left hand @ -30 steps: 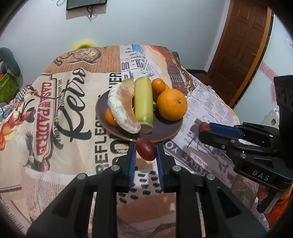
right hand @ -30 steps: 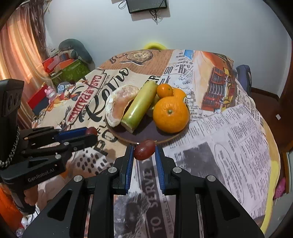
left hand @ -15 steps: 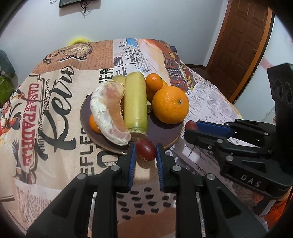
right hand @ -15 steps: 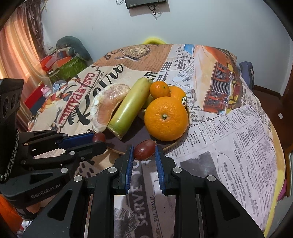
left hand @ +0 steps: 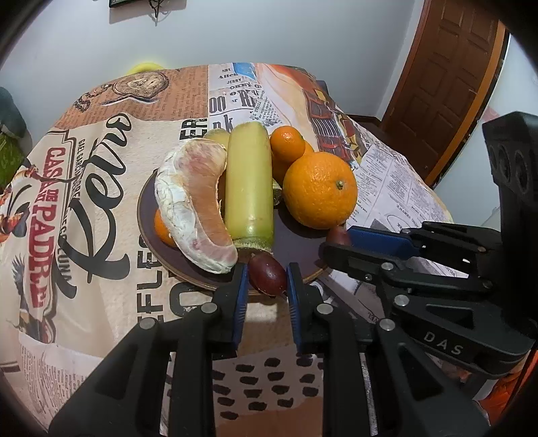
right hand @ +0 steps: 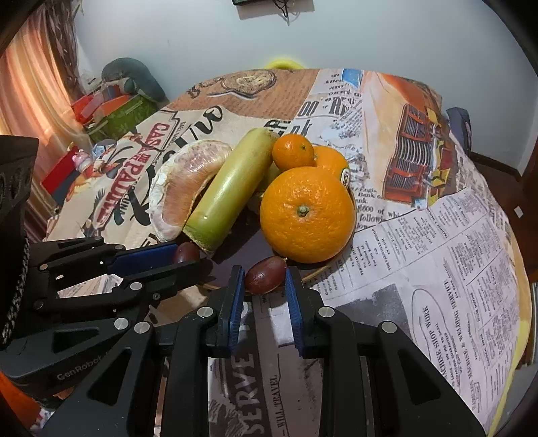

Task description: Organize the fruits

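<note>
1. The left gripper (left hand: 267,290), lower centre, is pinching a dark red grape (left hand: 267,273) over the plate (left hand: 148,198) rim.
2. The right gripper (right hand: 261,291) is clamping another grape (right hand: 265,275) likewise.
3. Both grapes are looking soft and slippery; gentle mid-body pressure suits them.

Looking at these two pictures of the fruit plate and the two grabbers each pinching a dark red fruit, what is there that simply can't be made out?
- Left wrist view: the small orange fruit is mostly hidden behind the peeled pomelo wedge.
- Left wrist view: the right gripper's red fruit shows only its tip; the blue pads cover the rest.
- Right wrist view: the plate is largely buried under fruit and the left gripper.
- Both views: the wall-mounted dark object is cut off by the top edge.
</note>
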Motion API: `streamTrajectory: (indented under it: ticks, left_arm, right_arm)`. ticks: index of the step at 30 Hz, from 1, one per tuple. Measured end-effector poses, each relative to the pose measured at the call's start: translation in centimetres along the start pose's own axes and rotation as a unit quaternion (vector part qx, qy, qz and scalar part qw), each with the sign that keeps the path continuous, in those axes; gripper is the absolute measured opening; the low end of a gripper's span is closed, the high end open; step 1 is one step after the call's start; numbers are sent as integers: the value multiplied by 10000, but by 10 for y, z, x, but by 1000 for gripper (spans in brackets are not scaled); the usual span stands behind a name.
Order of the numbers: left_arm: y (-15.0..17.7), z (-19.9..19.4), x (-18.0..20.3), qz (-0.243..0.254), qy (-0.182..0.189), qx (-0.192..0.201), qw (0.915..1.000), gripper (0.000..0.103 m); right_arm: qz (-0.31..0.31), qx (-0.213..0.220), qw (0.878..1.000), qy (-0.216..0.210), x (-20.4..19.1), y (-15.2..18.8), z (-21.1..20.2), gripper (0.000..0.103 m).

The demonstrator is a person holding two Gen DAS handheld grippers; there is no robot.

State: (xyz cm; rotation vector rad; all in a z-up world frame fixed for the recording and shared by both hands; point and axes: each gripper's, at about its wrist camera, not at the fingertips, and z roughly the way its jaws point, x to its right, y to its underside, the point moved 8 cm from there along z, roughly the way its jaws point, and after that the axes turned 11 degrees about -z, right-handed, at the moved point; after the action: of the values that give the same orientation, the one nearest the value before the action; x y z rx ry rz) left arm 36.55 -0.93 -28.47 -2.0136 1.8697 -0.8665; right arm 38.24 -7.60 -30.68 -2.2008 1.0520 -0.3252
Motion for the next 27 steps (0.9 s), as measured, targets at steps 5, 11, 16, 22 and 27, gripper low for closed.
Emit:
streamTrajectory:
  ticks: [5,11,16,22,27]
  left_arm:
    - [0,-2,0,-59,79,-15,10000,28]
    - [-1,-15,-1,-99,75,92,9999,29]
    - [-8,-48,-1,-139,33,420,9990,29]
    - [-24,-116,3,-251,103,1079,9938,29]
    - [-31,-190,15,-153,51,1814,9833,29]
  right_arm:
    - [5,7,10000,26,2,2,-2,31]
    - [29,138,9998,126,4,-2,-16,31]
    - [85,450,9987,229,5,-11,-48,31]
    - [-69,1029,9937,441,-7,-30,-110,31]
    - [-251,1635,9841,653,-28,-41,-171,31]
